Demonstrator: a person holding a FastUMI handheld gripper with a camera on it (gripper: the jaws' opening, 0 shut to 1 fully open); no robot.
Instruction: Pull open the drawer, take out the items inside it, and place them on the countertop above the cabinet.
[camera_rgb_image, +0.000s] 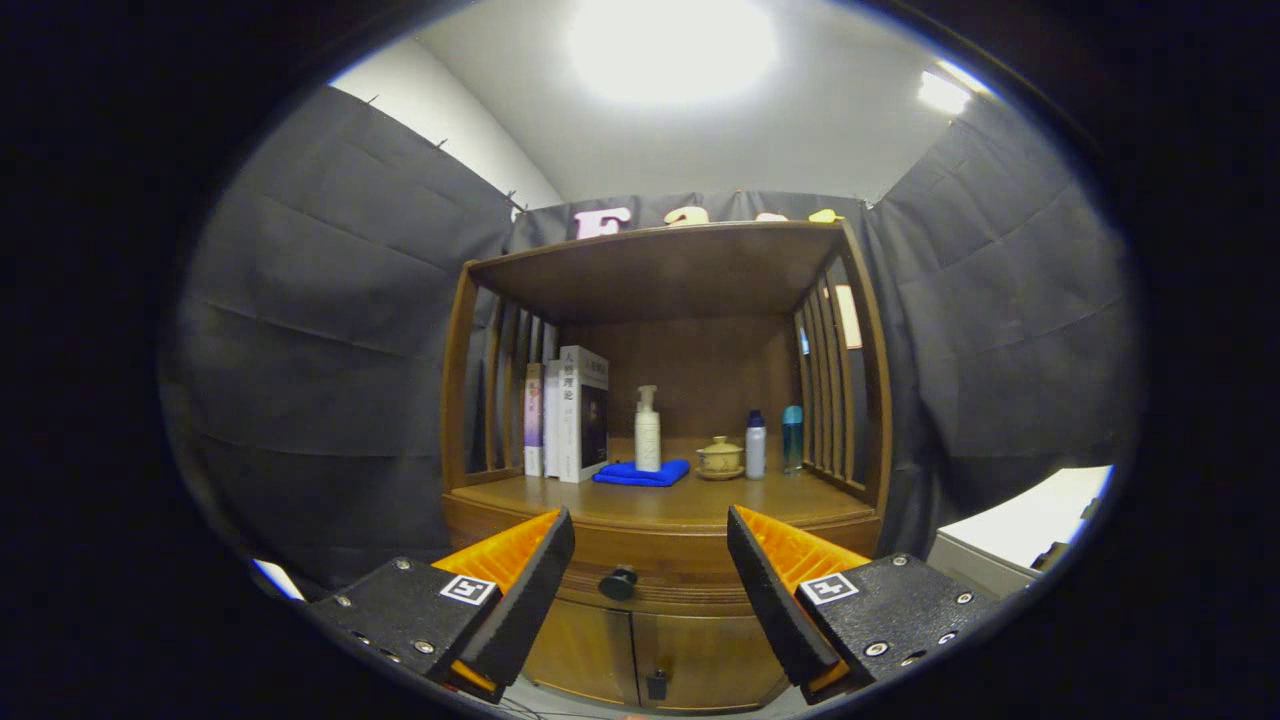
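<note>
Illumination: one strong ceiling light (668, 48) overhead, blown out to featureless white, with a smaller bright fixture (942, 92) beside it; glare washes the surrounding ceiling to pale grey. Exposure: uneven; the dark cloth walls read dim and flat. Shadow: the cabinet (665, 520) recess under its top board is shaded, deepest at the back panel, yet the items standing there remain legible. The countertop (690, 505) carries a soft sheen. Focus: sharp at centre, including the drawer knob (618, 582). Distortion: pronounced fisheye bowing; cabinet posts curve outward, and detail smears with a faint bluish fringe toward the rim. The gripper (650, 570), fingers spread apart, appears crisp though shaded underneath.
</note>
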